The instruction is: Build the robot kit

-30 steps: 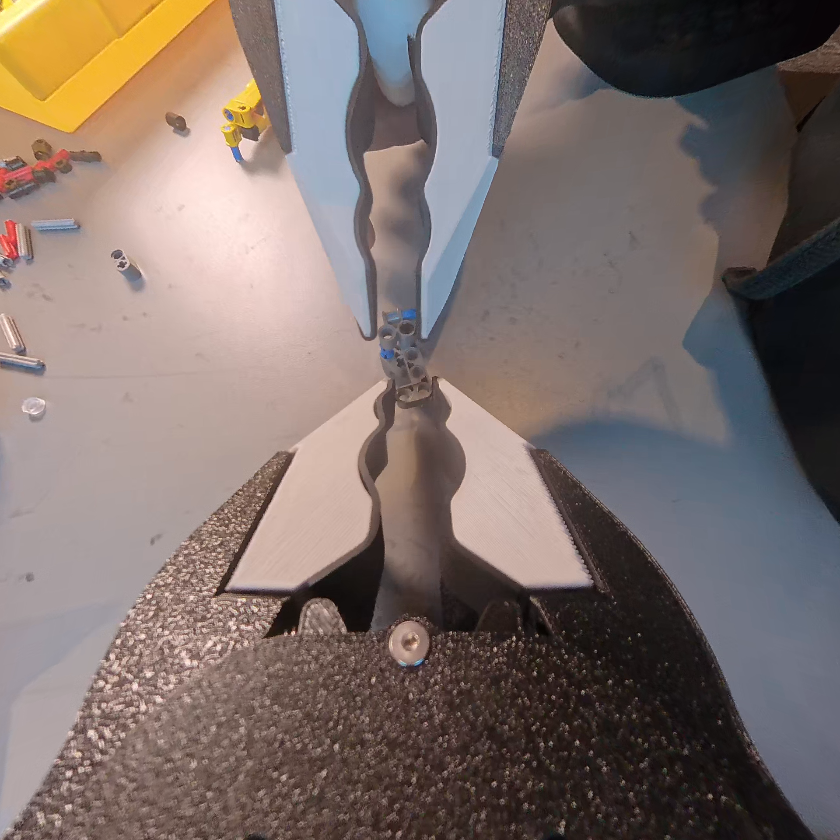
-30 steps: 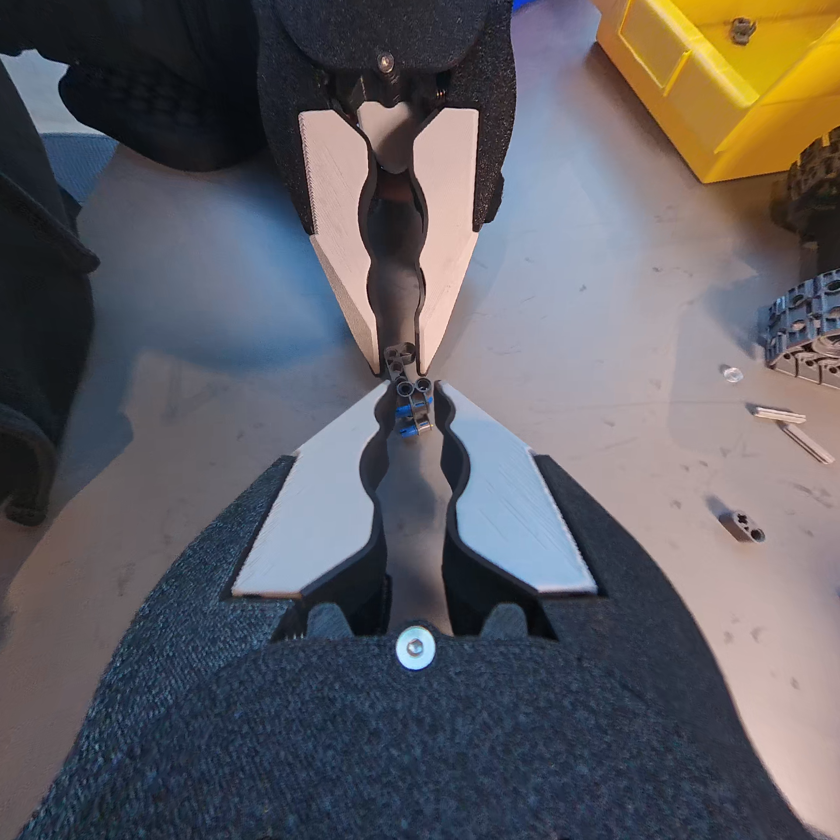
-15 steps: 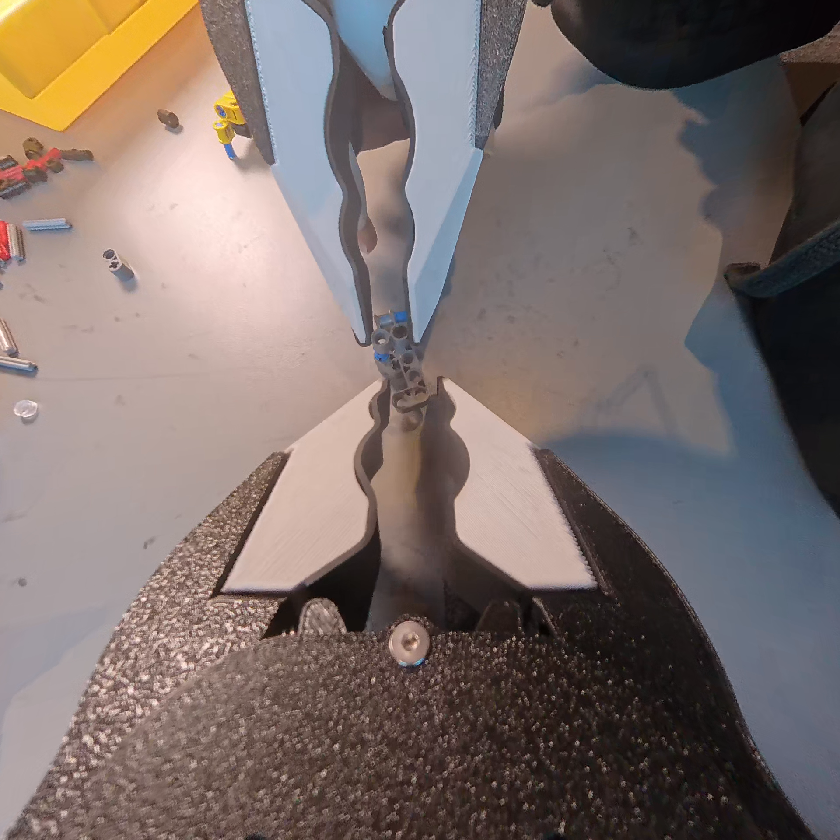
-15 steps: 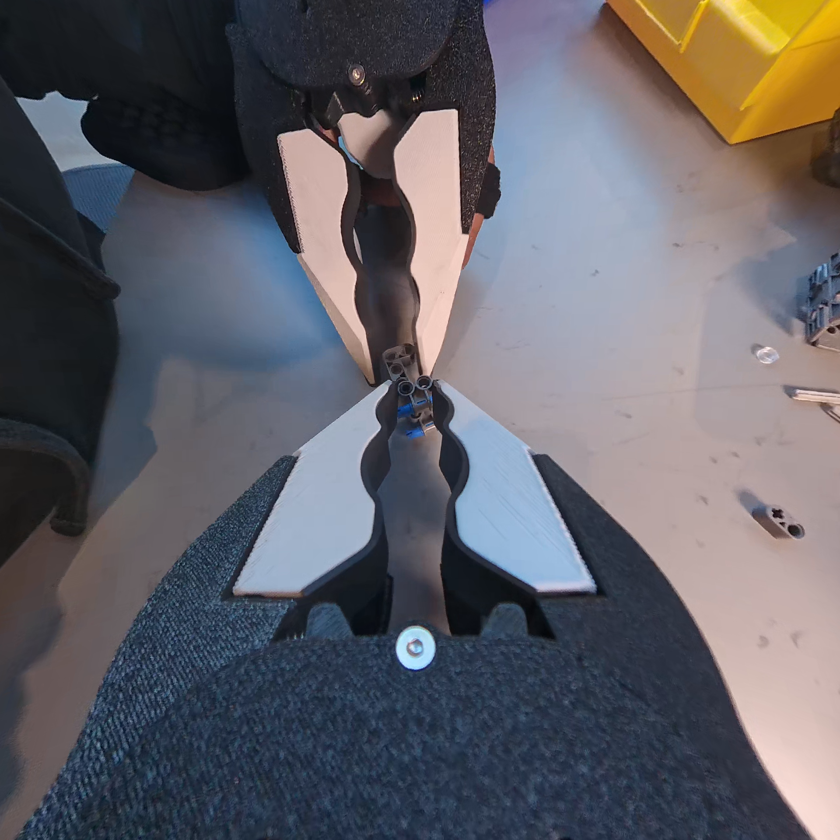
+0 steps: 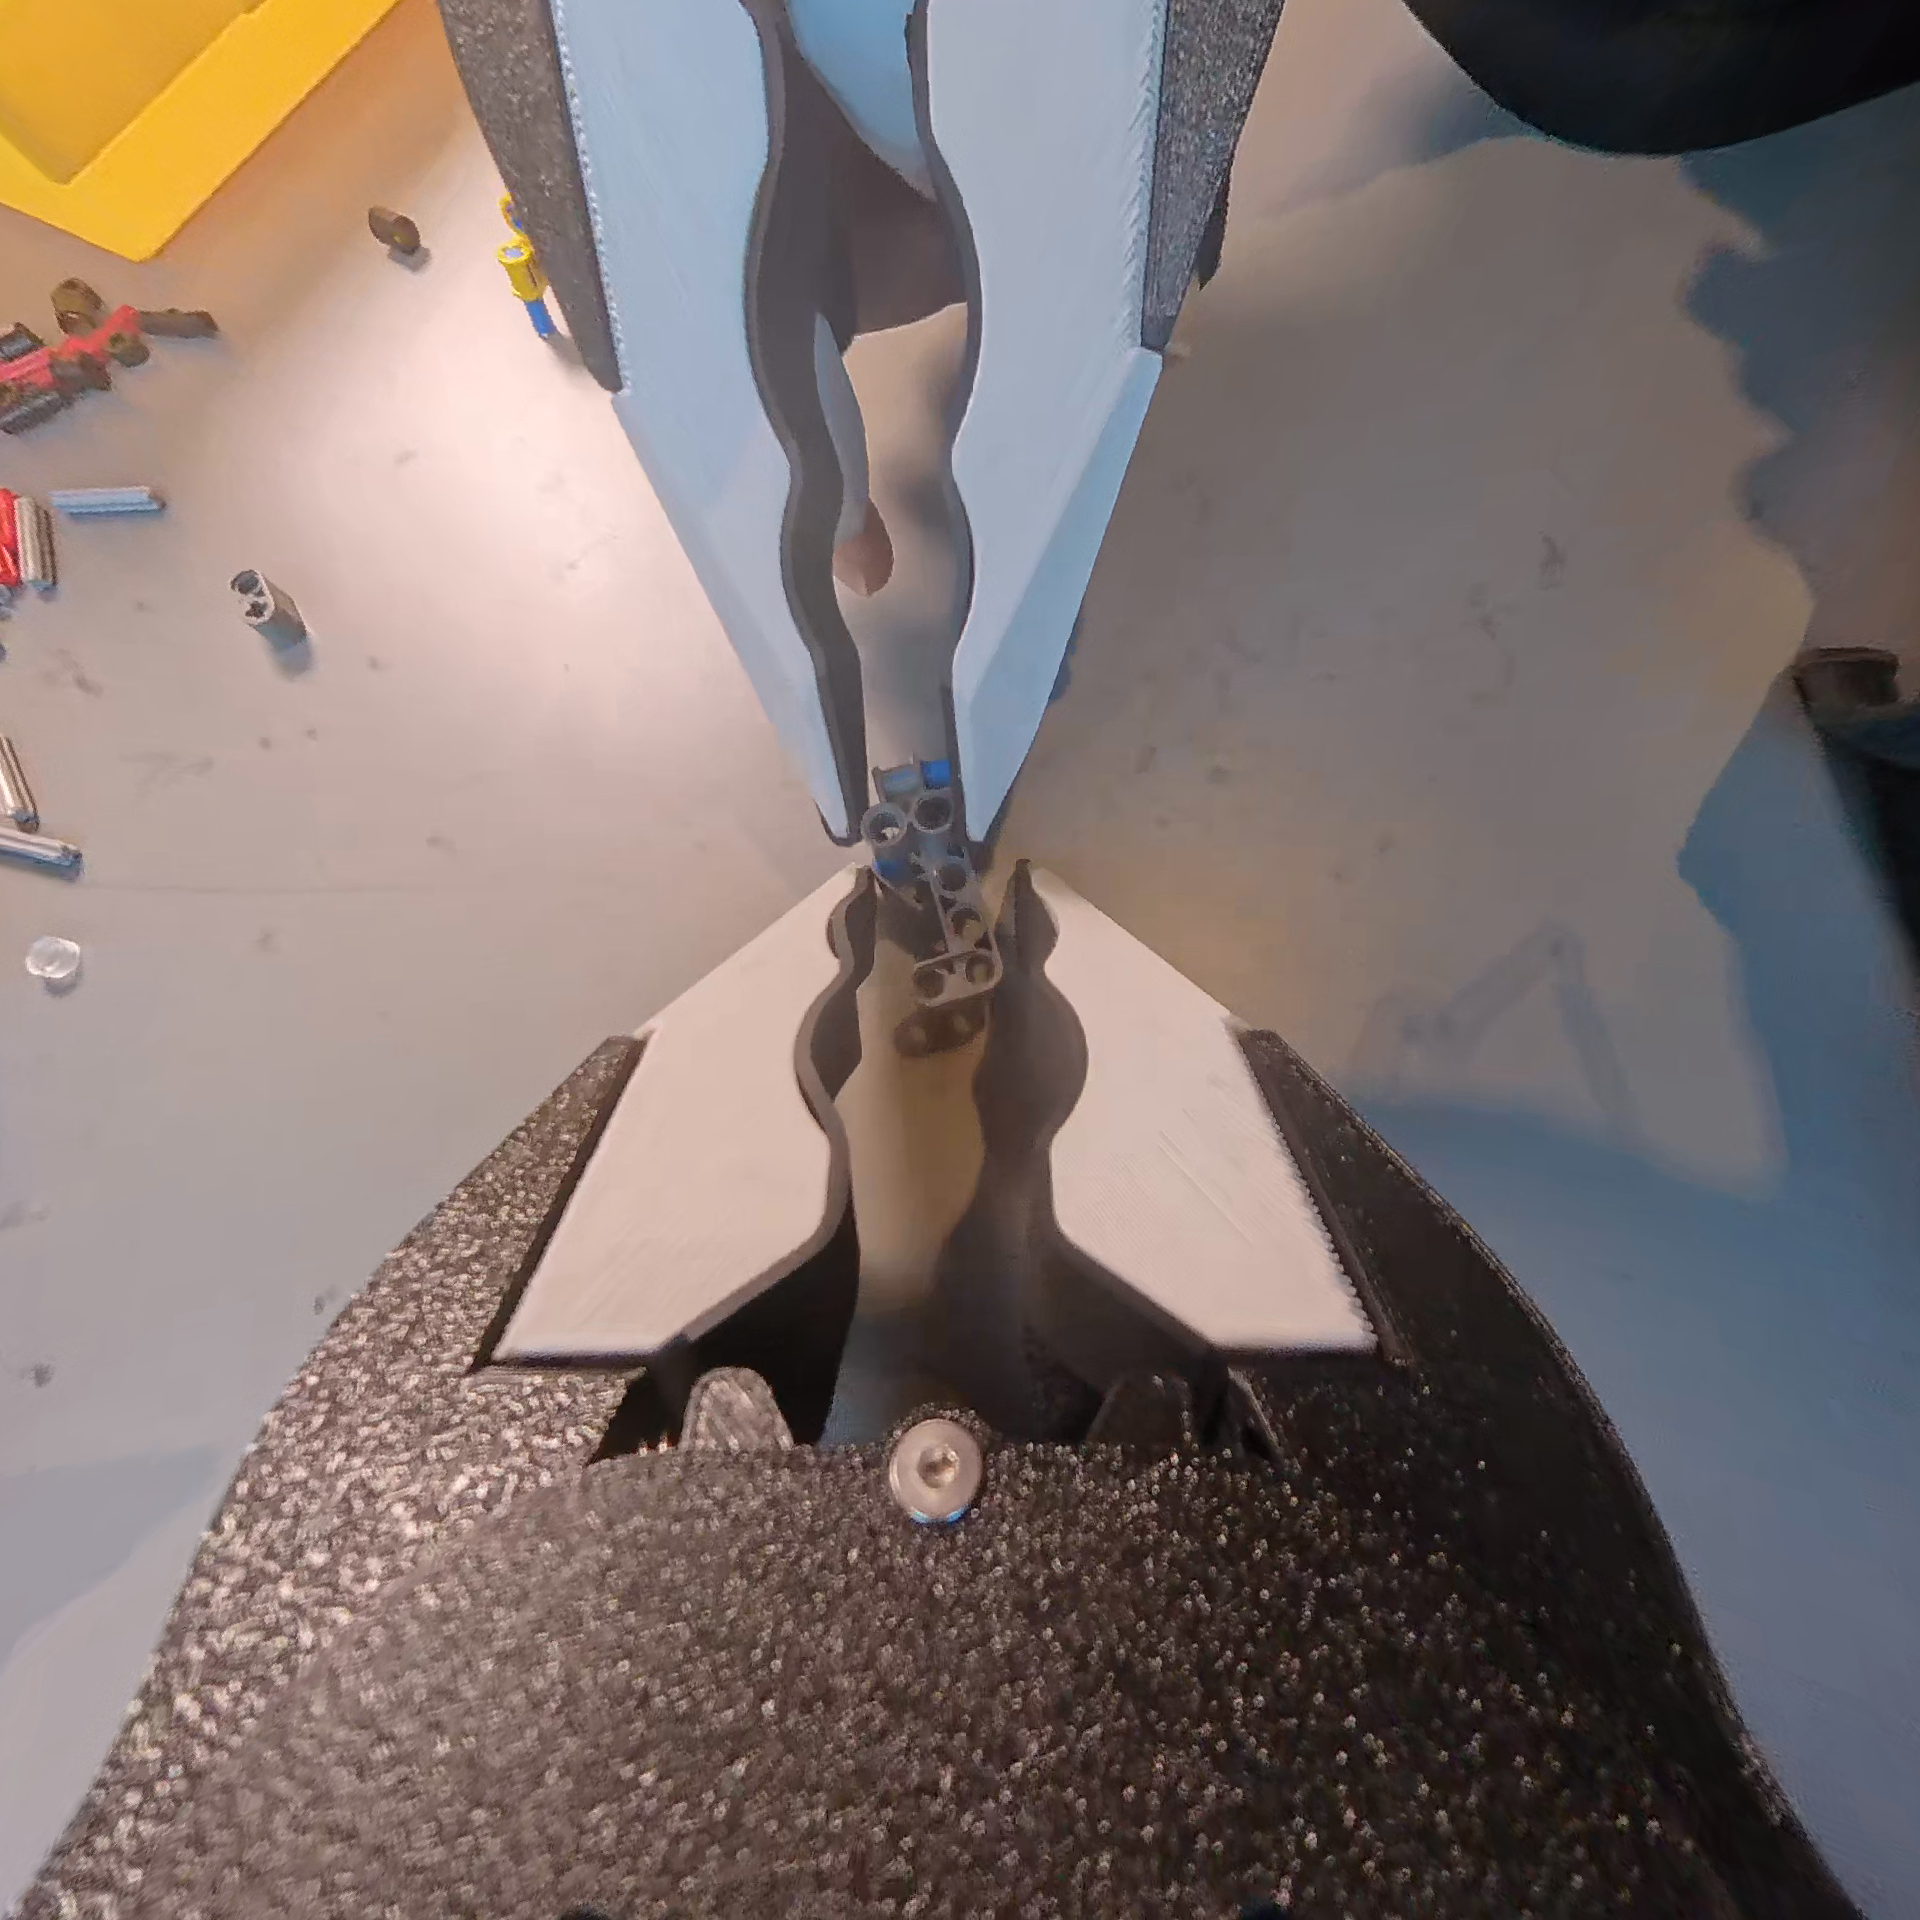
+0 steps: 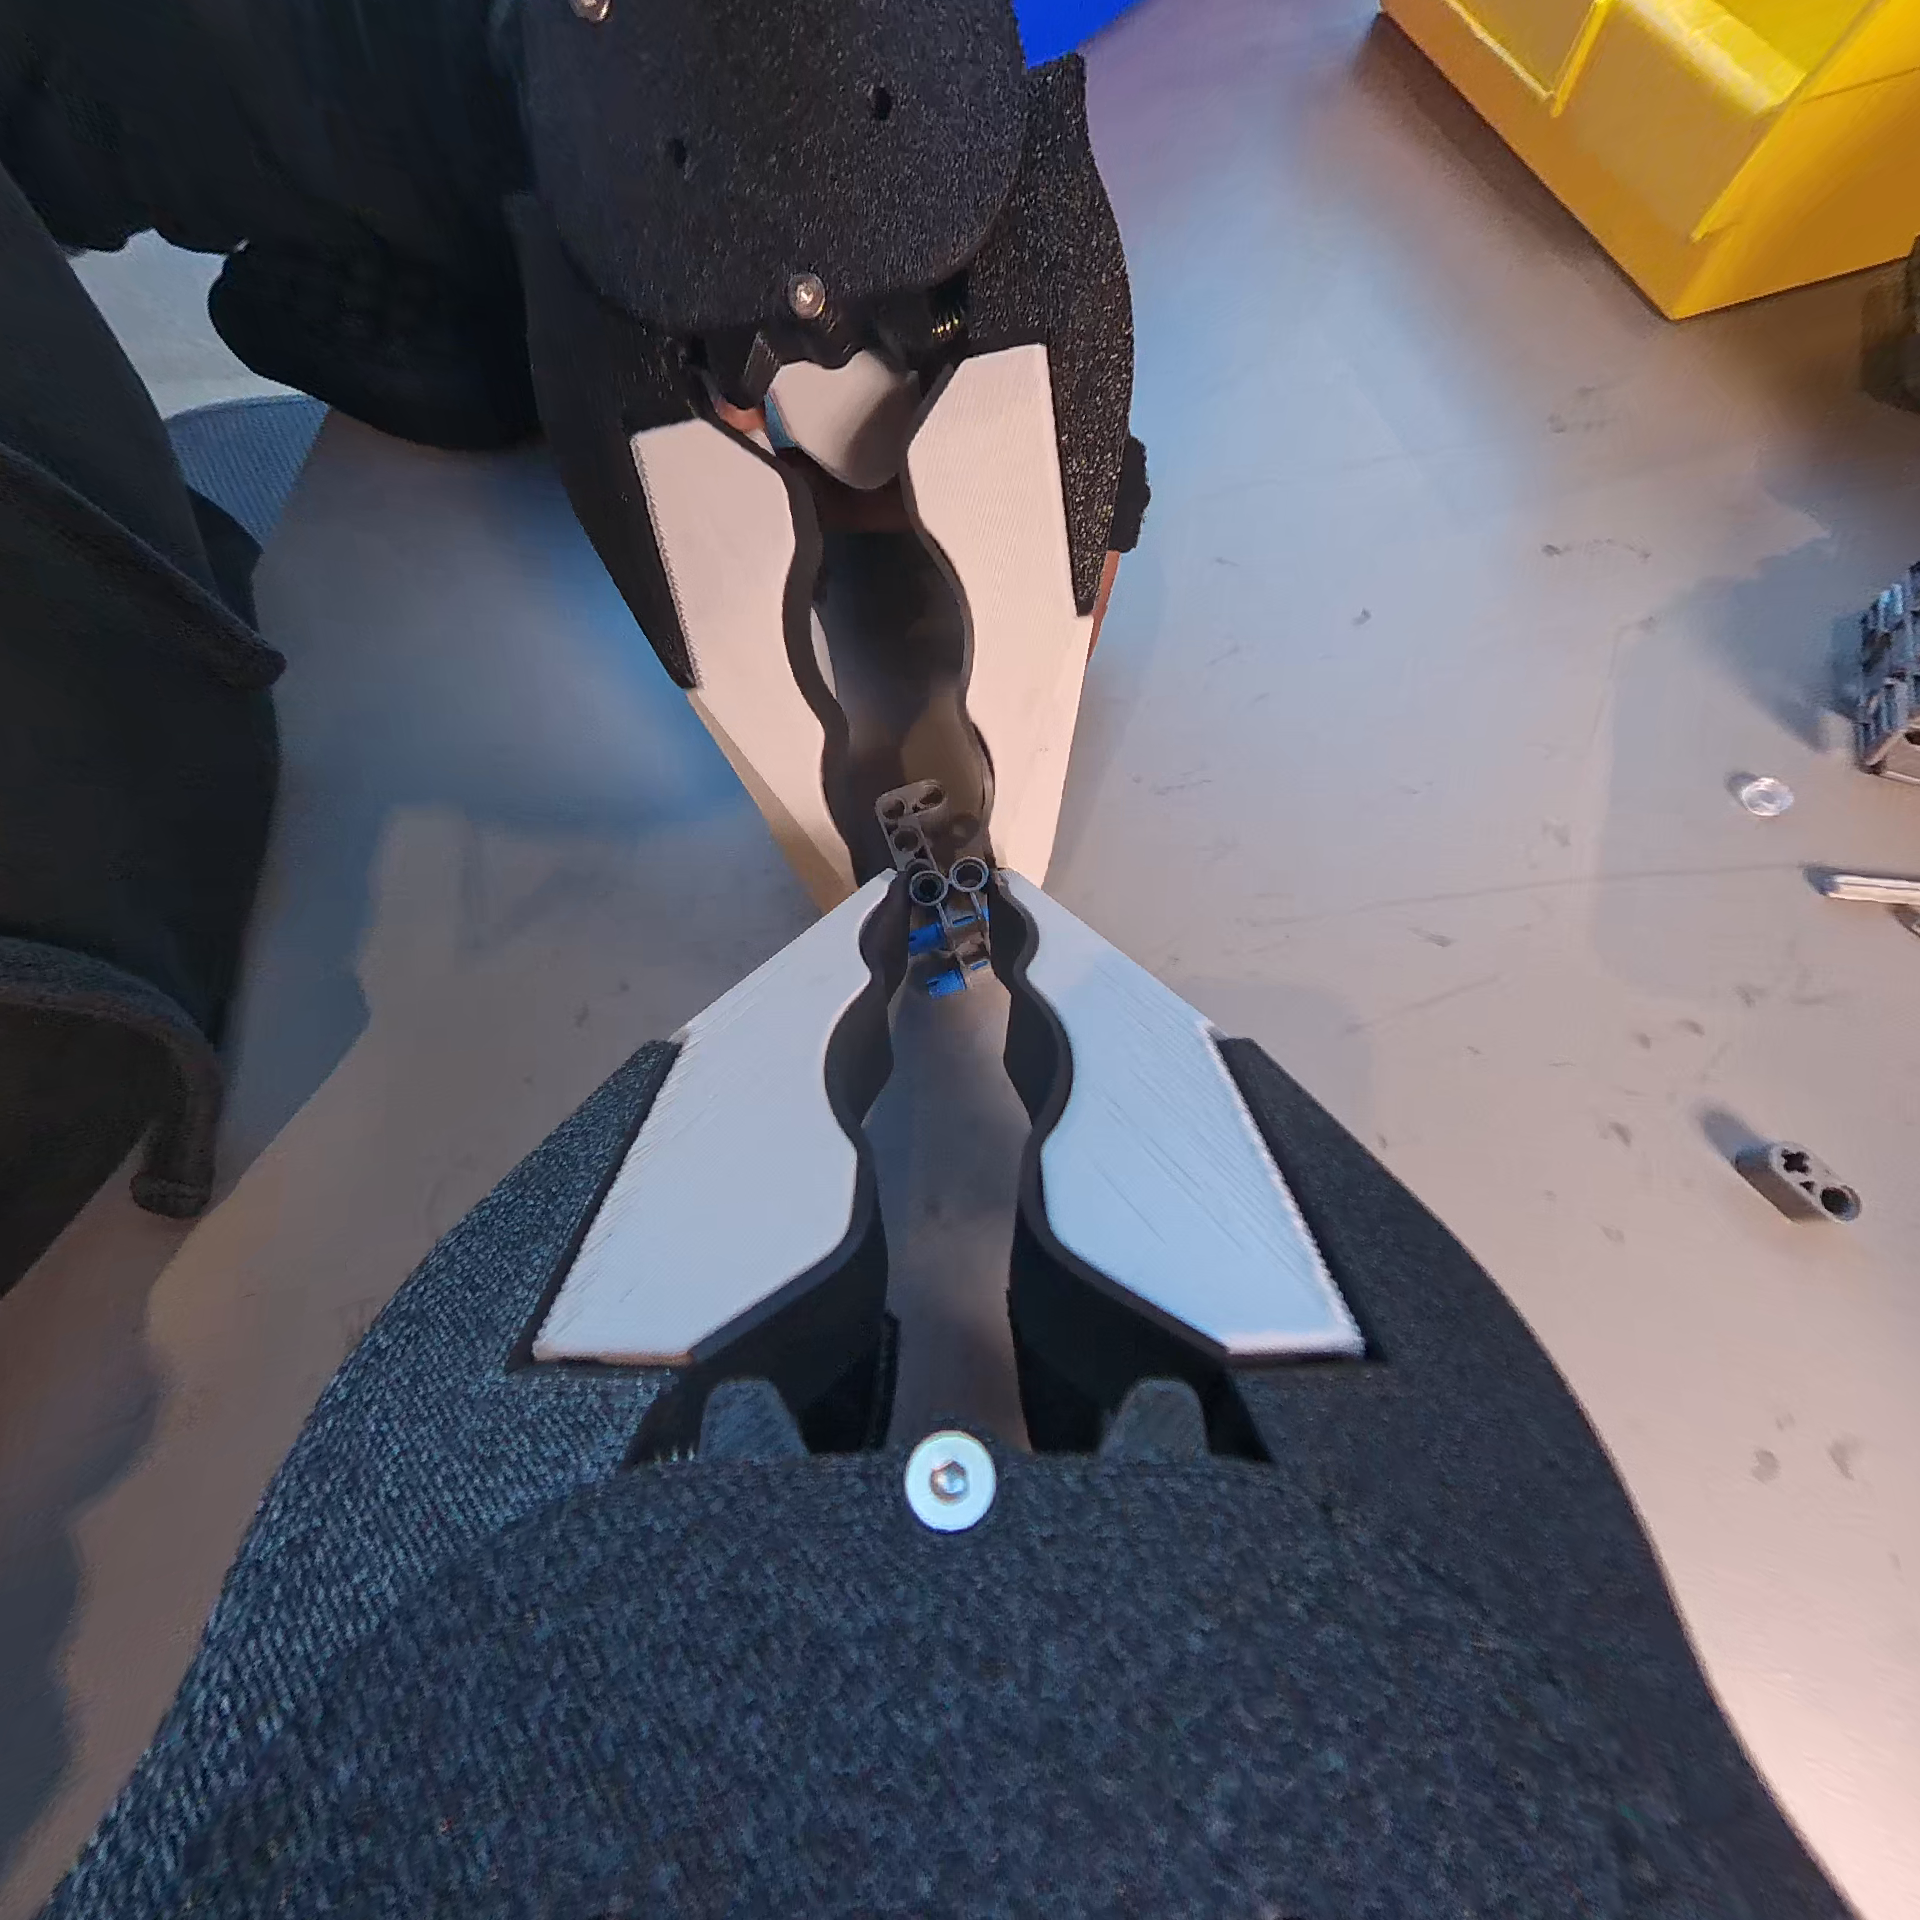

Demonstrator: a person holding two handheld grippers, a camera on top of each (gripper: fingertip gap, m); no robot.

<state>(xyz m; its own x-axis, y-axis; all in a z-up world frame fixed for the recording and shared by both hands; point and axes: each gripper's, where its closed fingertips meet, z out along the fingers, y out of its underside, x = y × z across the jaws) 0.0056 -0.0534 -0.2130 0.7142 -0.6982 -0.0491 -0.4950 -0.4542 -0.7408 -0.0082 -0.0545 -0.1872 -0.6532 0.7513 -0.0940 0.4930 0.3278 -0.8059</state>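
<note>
Pegs of blue plastic join a grey holed beam (image 5: pixel 951 935) to a grey connector (image 6: pixel 948 885); we see its long axis running tip to tip between our left hand-held gripper (image 5: pixel 935 883), slightly spread, and right hand-held gripper (image 6: pixel 940 883), pinching the connector above the desk (image 6: pixel 1455 727).

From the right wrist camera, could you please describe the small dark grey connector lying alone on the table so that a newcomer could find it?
Start at the yellow bin at the upper right and come down the grey table, past the clear stud and the metal-grey rods. Below them, right of the right gripper, lies the dark grey connector. It alone is a stubby block whose end shows a cross-shaped hole beside a round one.
</note>
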